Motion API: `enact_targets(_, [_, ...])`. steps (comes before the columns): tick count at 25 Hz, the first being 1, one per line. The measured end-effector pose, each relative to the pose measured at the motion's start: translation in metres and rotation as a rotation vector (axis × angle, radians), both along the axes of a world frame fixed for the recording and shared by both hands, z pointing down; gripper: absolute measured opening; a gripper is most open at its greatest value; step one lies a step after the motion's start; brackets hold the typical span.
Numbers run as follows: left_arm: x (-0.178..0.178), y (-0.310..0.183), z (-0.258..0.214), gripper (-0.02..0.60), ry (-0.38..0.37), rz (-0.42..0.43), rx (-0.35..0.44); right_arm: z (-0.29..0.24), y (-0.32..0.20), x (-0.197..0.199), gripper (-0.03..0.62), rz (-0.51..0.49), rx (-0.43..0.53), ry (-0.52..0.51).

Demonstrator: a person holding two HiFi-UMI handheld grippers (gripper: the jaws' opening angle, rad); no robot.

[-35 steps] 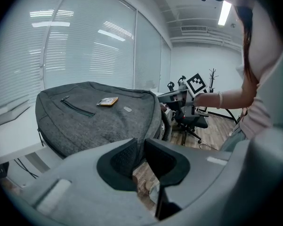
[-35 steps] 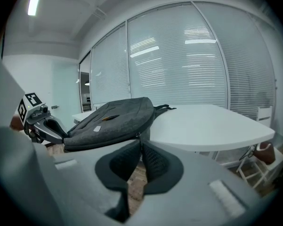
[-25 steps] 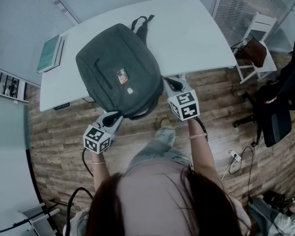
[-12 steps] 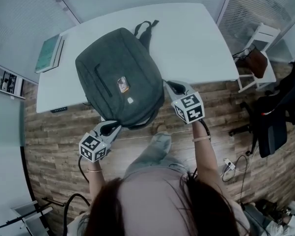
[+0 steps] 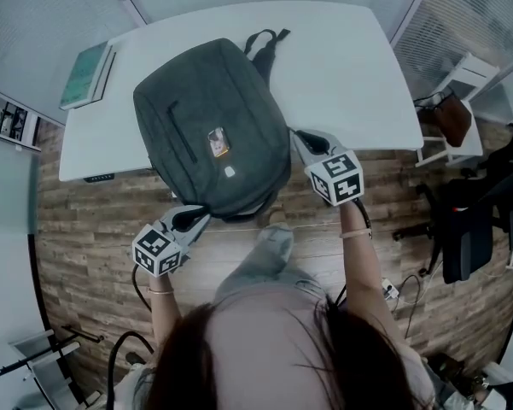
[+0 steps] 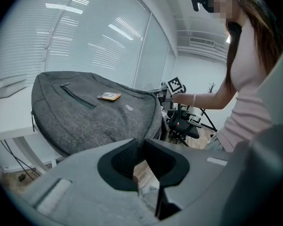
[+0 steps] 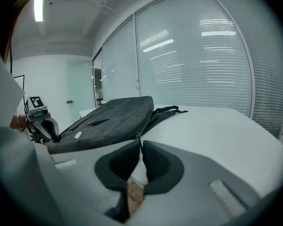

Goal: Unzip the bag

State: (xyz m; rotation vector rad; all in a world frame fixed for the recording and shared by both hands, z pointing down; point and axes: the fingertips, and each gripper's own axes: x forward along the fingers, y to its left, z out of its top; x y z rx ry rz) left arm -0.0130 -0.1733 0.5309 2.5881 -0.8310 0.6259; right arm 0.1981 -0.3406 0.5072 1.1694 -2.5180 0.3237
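The person is stretching both forearms forward, the left claw [image 5: 196,218] pinching the near, overhanging edge of the grey fabric backpack [image 5: 209,126] lying flat on the white worktop [image 5: 341,67], the right claw [image 5: 300,137] gripping its side zipper pull [image 7: 138,136].

The bag [image 5: 209,126] overhangs the counter's [image 5: 350,67] near edge; left tongs [image 5: 196,215] and right tongs [image 5: 300,137] touch its rim.

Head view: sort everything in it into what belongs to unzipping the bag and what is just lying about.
For the job: backpack, zip pull, left gripper, right gripper, table under the backpack.
Lying about: green book, white chair, black office chair.
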Motion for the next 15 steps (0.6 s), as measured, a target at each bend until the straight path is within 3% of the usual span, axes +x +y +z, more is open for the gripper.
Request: enact_targets(15, [-0.003, -0.001, 0.003, 0.049, 0.022, -0.038, -0.021, -0.008, -0.032, -0.01, 0.023, -0.088, -0.024, 0.089])
